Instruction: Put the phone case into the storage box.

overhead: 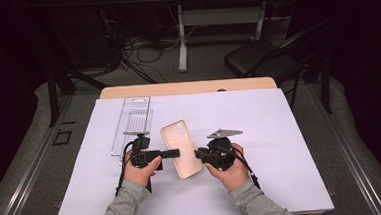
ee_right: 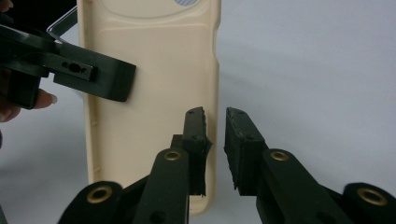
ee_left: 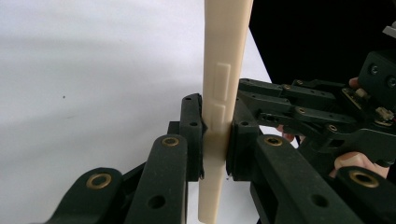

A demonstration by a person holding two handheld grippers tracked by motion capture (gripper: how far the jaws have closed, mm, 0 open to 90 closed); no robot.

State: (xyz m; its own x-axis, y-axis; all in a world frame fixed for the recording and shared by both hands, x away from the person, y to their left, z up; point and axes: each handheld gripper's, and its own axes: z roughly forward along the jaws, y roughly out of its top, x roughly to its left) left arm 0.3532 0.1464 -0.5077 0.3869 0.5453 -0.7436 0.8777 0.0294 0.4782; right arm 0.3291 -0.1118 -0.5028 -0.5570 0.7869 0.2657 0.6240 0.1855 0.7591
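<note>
A beige phone case [overhead: 181, 149] lies inside-up at the middle of the white sheet. My left gripper [overhead: 173, 152] comes in from the left and is shut on the case's left edge. In the left gripper view the case [ee_left: 223, 70] stands edge-on between the closed pads of that gripper [ee_left: 215, 126]. My right gripper [overhead: 200, 153] reaches the case's right edge from the other side. In the right gripper view its jaws [ee_right: 215, 133] stand a narrow gap apart, one over the case [ee_right: 154, 107], one just off its side wall.
A clear plastic tray [overhead: 132, 122] lies at the left back of the white sheet [overhead: 280, 132], just beyond my left hand. The table's wooden far edge [overhead: 187, 87] shows behind. A black chair [overhead: 265, 58] and cables stand on the floor beyond.
</note>
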